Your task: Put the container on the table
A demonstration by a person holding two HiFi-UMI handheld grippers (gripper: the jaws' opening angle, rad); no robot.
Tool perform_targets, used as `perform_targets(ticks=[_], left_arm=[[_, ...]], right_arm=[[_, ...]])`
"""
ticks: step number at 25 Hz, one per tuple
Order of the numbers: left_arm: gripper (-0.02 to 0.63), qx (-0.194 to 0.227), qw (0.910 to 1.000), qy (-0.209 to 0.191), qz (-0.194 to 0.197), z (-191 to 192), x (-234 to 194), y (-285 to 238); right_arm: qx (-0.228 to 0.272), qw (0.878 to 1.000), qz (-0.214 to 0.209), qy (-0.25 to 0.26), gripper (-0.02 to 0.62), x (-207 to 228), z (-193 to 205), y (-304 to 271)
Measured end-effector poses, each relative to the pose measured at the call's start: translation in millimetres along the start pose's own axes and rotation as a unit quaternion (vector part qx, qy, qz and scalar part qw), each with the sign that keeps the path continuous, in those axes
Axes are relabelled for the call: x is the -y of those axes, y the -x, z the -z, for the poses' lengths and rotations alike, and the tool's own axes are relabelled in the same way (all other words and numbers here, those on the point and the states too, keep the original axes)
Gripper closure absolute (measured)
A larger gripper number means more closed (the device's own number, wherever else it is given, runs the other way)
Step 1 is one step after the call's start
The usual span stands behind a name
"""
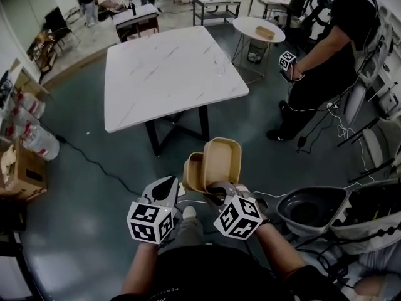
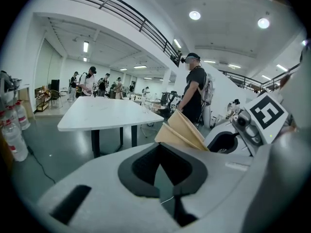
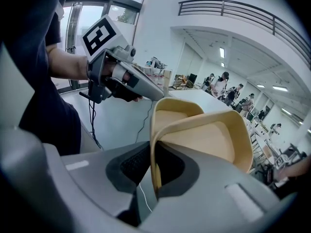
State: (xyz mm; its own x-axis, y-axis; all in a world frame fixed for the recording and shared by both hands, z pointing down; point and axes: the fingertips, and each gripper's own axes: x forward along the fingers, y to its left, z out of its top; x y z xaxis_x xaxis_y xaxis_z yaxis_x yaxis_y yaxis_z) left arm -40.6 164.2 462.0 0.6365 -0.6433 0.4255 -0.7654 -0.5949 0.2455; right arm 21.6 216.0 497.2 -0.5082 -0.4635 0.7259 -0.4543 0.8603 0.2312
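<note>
A tan container (image 1: 214, 162) of two shallow tray-shaped shells hangs in the air near the white marble table's (image 1: 169, 74) front edge. My right gripper (image 1: 217, 192) is shut on its lower rim. In the right gripper view the container (image 3: 206, 137) stands on edge, its thin wall pinched between the jaws of the right gripper (image 3: 154, 178). My left gripper (image 1: 165, 188) is just left of it, shut and holding nothing. The left gripper view shows the left gripper (image 2: 168, 181) with its pads met, the container (image 2: 182, 130) to the right, and the table (image 2: 104, 113) ahead.
Another person (image 1: 335, 49) stands at the right with a gripper (image 1: 287, 60) in hand. A small round table (image 1: 258, 28) is behind the marble one. A grey bin (image 1: 311, 208) sits at my right. Cardboard boxes and bottles (image 1: 28, 149) line the left wall. Cables cross the floor.
</note>
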Motion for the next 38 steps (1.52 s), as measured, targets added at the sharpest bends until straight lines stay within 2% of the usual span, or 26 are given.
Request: perform_targets(ticks=[7, 13, 19, 26, 38], left_arm=[[0.611, -0.009, 0.9997, -0.002, 0.022, -25, -40, -34], [0.611, -0.009, 0.9996, -0.004, 0.025, -48, -84, -56], [0.611, -0.016, 0.9995, -0.016, 0.021, -62, -125, -90], [0.611, -0.010, 0.9995, -0.009, 0.029, -66, -139, -70], [0.611, -0.010, 0.9996, -0.017, 0.021, -78, -156, -83]], right_arm=[[-0.010, 1.000, 0.003, -0.002, 0.565, 48, -25, -34], [-0.015, 1.000, 0.000, 0.004, 0.566, 86, -52, -67], [-0.022, 1.000, -0.002, 0.008, 0.566, 125, -60, -102], [-0.033, 0.999, -0.002, 0.022, 0.566, 123, -80, -108], [-0.020, 0.999, -0.010, 0.048, 0.566, 152, -101, -128]])
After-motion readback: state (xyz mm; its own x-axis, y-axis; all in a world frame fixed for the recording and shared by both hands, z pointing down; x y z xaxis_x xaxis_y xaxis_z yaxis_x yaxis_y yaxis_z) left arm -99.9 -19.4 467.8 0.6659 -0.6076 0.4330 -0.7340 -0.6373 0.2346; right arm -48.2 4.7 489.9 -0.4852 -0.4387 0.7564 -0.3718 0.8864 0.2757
